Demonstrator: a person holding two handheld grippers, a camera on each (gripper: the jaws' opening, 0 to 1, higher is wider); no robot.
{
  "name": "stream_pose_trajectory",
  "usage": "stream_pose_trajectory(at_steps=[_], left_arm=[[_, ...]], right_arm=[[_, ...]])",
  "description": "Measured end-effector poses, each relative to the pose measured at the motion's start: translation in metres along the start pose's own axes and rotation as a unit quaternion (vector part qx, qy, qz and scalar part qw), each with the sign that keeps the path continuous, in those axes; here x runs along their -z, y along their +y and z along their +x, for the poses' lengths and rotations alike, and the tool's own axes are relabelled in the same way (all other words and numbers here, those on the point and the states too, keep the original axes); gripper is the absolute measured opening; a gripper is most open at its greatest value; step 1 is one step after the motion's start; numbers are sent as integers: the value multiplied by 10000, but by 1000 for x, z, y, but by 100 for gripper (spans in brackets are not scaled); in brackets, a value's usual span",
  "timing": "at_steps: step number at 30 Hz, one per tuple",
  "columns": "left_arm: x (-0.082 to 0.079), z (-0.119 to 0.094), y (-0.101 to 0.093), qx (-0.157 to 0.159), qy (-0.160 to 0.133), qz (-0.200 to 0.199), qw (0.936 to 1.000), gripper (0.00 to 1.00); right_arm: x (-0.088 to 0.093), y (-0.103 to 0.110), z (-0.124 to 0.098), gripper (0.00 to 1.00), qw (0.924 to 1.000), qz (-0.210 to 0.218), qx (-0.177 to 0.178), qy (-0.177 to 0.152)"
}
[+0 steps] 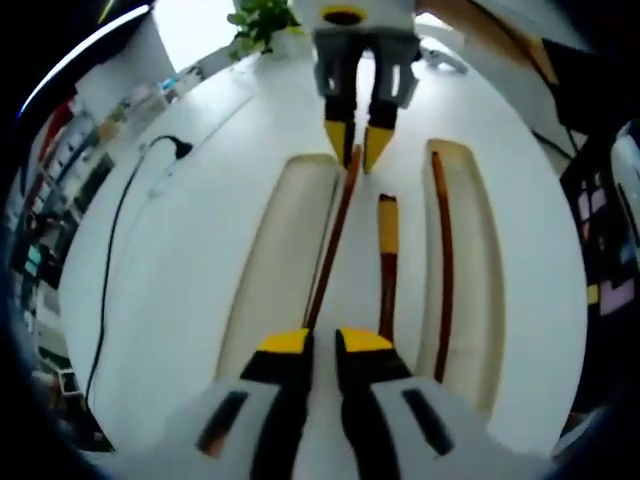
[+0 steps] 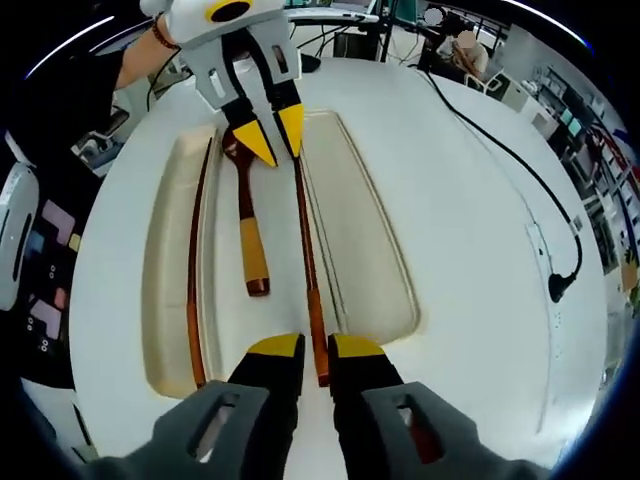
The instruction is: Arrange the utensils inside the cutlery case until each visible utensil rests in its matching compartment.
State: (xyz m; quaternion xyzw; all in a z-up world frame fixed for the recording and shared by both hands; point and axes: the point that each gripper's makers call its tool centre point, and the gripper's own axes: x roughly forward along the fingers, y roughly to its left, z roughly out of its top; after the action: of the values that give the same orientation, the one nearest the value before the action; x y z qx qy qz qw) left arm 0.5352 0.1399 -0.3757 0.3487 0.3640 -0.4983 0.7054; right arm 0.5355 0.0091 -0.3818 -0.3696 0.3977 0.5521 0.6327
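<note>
On round white table (image 2: 480,200), cutlery case (image 2: 375,250) lying open, two long cream compartments flanking a white middle strip. Largest first: left-hand trough in left gripper view bare, far trough holding one thin brown chopstick (image 1: 441,260) along its length. Next down, a brown spoon (image 2: 246,225) with yellow band on handle, resting on the middle strip, bowl toward the left gripper. Then second chopstick (image 2: 308,260), slim, dark, lying along the ridge beside the bare trough, not seated.

Left gripper (image 1: 322,345) with jaws nearly together at one end of that stick; cannot tell whether actually pinching. Right gripper (image 2: 305,350) likewise near closed at the other end; grip unclear too.

Handling judgement: light, stiff, lacquer-smooth, so likely to slip or roll under hard pads. Best taken near both ends, level, gently squeezed. Spoon better gripped at the banded handle, not the bowl. Black cable (image 2: 520,170) well apart.
</note>
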Motion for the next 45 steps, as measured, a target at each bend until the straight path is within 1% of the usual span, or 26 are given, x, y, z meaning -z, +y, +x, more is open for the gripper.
stream_pose_trajectory(at_steps=[2, 3, 5, 8, 10, 11, 12, 14, 15, 16, 20, 22, 25, 28, 30, 31, 32, 33, 36, 37, 38, 39, 42, 43, 44, 45], left_arm=[[0, 1, 1, -5, 37, 43, 10000, 13], [0, 1, 1, -7, 65, 74, 10000, 13], [0, 0, 2, -3, 75, 103, 9999, 13], [0, -1, 2, 28, 78, 75, 9999, 13], [1, -2, 3, 31, 71, 35, 10000, 14], [1, -3, 3, 15, 74, 23, 10000, 14], [3, -3, 4, -1, 119, 44, 9999, 14], [6, -3, 4, 1, 182, 50, 9998, 15], [8, -3, 3, 16, 214, 51, 9998, 15], [9, -3, 2, 34, 226, 66, 9997, 14], [8, -3, -2, 137, 278, 99, 9995, 10], [8, -2, -4, 244, 350, 73, 9991, 6], [8, -2, -4, 320, 415, 44, 9986, 5], [7, -1, -2, 422, 605, 20, 9973, 4], [7, 0, -2, 415, 783, -202, 9959, 3], [7, -1, -2, 432, 838, 49, 9955, 3], [6, 0, -2, 445, 800, 393, 9950, 3], [6, -1, -4, 418, 777, 442, 9951, 3], [6, -1, -4, 345, 814, 243, 9958, 3], [6, -1, -5, 326, 828, 289, 9956, 3], [6, -1, -5, 312, 845, 380, 9952, 3], [5, 0, -5, 301, 865, 390, 9950, 3], [5, 0, -3, 293, 961, 265, 9946, 3], [5, 0, -3, 325, 983, 150, 9945, 3], [6, 0, -4, 337, 991, -193, 9943, 3], [6, 0, -3, 347, 994, -344, 9939, 4]], right_arm=[[0, 2, 0, 5, 10000, -39, -8, -1], [0, 1, 0, 5, 9995, -316, -12, -9], [0, 2, 0, 5, 9995, -317, -4, 2], [-1, 2, 0, 4, 9985, -555, -30, 7], [0, 2, 0, 4, 9984, -564, -43, -15], [-1, 3, 0, 4, 9979, -639, -92, -39], [0, 3, -1, 4, 9966, -817, -83, -23], [2, 8, -1, 4, 9972, -734, -139, 4], [3, 9, -2, 4, 9983, -564, -140, 4], [3, 9, -2, 4, 9995, -293, -114, -14], [4, 9, -2, 4, 9992, -375, -112, -91], [4, 9, -2, 4, 9990, -413, -120, -126], [3, 9, -2, 5, 9991, -374, -124, -167], [3, 8, -2, 5, 9995, -192, -132, -210], [3, 8, -2, 5, 9995, -178, -142, -212], [2, 8, -2, 5, 9995, -172, -155, -205], [2, 8, -2, 5, 9996, -141, -162, -188], [2, 8, -2, 5, 9996, -131, -159, -177], [3, 9, -2, 5, 9996, -143, -131, -182], [2, 9, -2, 5, 9994, -269, -130, -195], [3, 9, -2, 5, 9994, -246, -128, -197], [2, 9, -2, 5, 9995, -189, -126, -204], [2, 9, -2, 5, 9992, -275, -128, -256], [2, 9, -2, 5, 9992, -280, -124, -262], [2, 9, -2, 5, 9992, -277, -118, -267], [2, 9, -2, 5, 9992, -277, -115, -263]])
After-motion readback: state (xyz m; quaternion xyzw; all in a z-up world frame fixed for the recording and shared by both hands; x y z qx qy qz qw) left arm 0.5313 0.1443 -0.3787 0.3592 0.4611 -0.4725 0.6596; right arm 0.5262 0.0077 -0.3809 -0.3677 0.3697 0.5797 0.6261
